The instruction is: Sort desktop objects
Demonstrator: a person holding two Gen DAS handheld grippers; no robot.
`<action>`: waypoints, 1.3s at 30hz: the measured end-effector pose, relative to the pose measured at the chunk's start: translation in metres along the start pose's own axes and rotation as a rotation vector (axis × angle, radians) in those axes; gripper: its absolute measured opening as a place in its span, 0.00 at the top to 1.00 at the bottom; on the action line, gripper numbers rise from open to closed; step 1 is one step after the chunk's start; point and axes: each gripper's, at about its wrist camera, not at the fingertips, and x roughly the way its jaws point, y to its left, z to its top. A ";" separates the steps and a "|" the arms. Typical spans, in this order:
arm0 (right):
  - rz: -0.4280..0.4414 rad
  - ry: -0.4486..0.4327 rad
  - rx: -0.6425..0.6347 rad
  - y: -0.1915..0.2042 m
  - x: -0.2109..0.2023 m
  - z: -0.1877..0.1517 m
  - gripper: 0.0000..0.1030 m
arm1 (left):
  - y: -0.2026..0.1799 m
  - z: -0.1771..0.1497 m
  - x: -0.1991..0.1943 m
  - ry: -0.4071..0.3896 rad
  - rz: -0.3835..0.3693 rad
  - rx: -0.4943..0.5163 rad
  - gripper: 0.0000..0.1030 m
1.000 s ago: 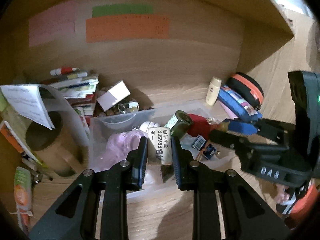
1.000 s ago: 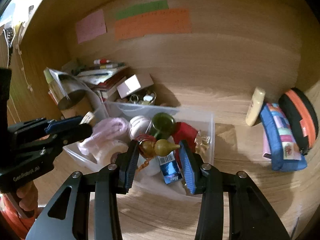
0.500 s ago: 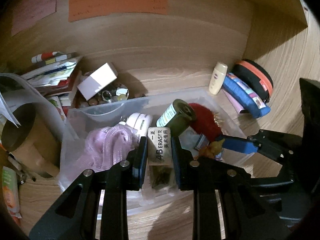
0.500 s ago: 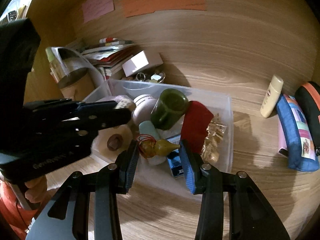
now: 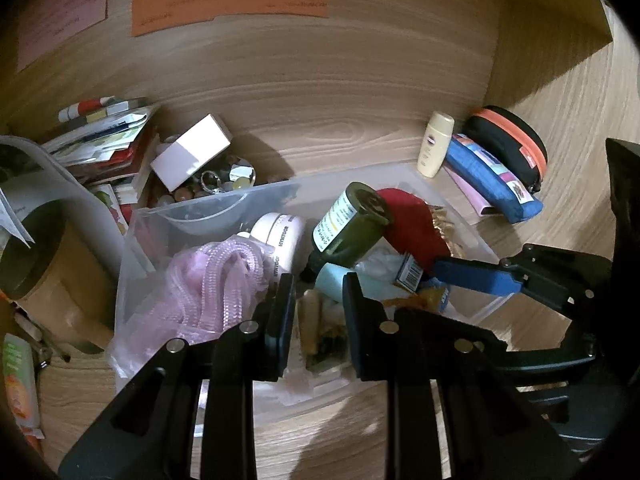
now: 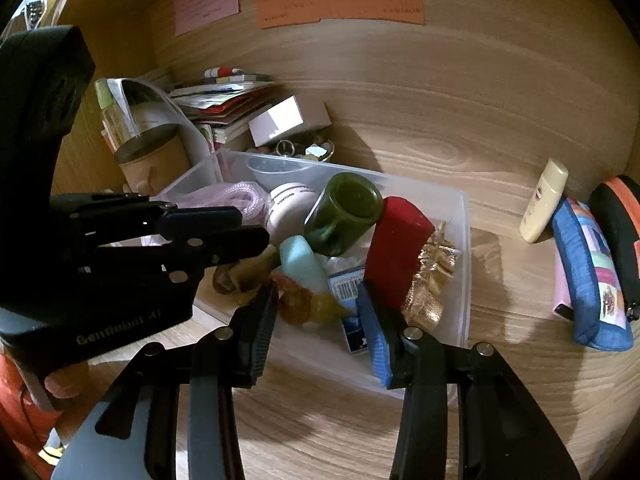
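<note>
Wooden desk held a clear bin (image 5: 132,280); the left gripper (image 5: 319,312), jaws together, had dipped its eraser (image 5: 311,320) inside, ready to drop, while the right gripper (image 6: 316,312) clamped a gourd charm (image 6: 316,306)

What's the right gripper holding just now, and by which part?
The right gripper holds a small amber gourd charm with a reddish tassel, apparently pinched end to end between its pads, over the clear plastic bin.

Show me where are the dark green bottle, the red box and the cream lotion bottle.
dark green bottle (image 6: 347,212): right wrist view, on its round base.
red box (image 6: 400,240): right wrist view, on its front face.
cream lotion bottle (image 5: 434,146): left wrist view, on its body.
</note>
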 end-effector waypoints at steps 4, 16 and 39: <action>0.000 -0.008 -0.004 0.002 -0.001 0.000 0.47 | 0.002 0.001 -0.003 -0.010 -0.008 -0.007 0.77; 0.021 -0.009 -0.002 0.012 -0.015 0.002 0.30 | 0.013 0.000 -0.038 -0.095 0.022 -0.040 0.55; -0.062 -0.065 0.009 0.030 -0.064 -0.015 0.11 | 0.016 -0.041 -0.097 -0.203 0.226 -0.050 0.05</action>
